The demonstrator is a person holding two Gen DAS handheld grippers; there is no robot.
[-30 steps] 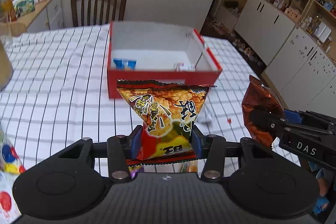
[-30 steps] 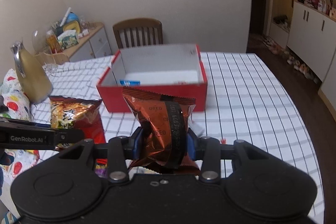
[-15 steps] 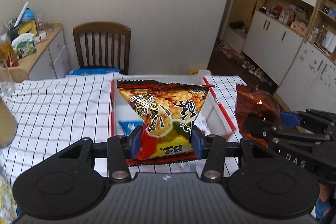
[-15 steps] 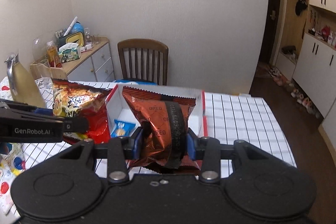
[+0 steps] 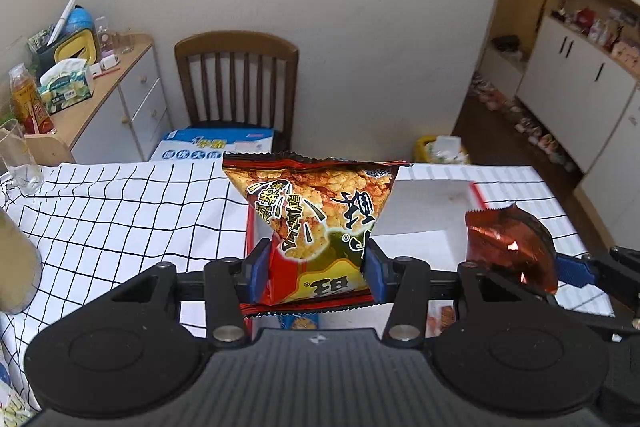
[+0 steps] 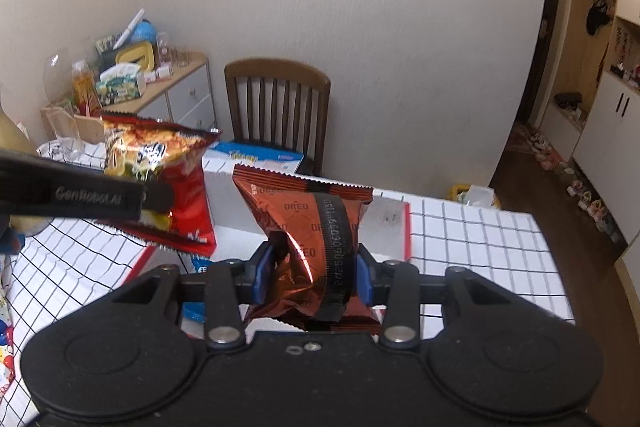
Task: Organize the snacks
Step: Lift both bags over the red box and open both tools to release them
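My left gripper [image 5: 314,273] is shut on a red and yellow chip bag [image 5: 316,215] and holds it above the red box with a white inside [image 5: 424,203]. My right gripper [image 6: 312,277] is shut on a copper-brown Oreo packet [image 6: 308,227] and holds it over the same box [image 6: 390,223]. The Oreo packet also shows at the right of the left wrist view [image 5: 508,247]. The chip bag shows at the left of the right wrist view [image 6: 160,171]. A small blue snack pack [image 6: 199,267] lies inside the box, mostly hidden.
The table has a black-and-white checked cloth [image 5: 120,211]. A wooden chair [image 5: 238,83] with a blue and white box [image 5: 216,149] on its seat stands behind it. A glass [image 5: 18,157] and a cluttered sideboard [image 5: 112,95] are at the left. White cabinets [image 5: 576,87] stand at the right.
Both grippers have moved forward with their bags and now hang over the box. The box's front wall has dropped out of sight beneath them.
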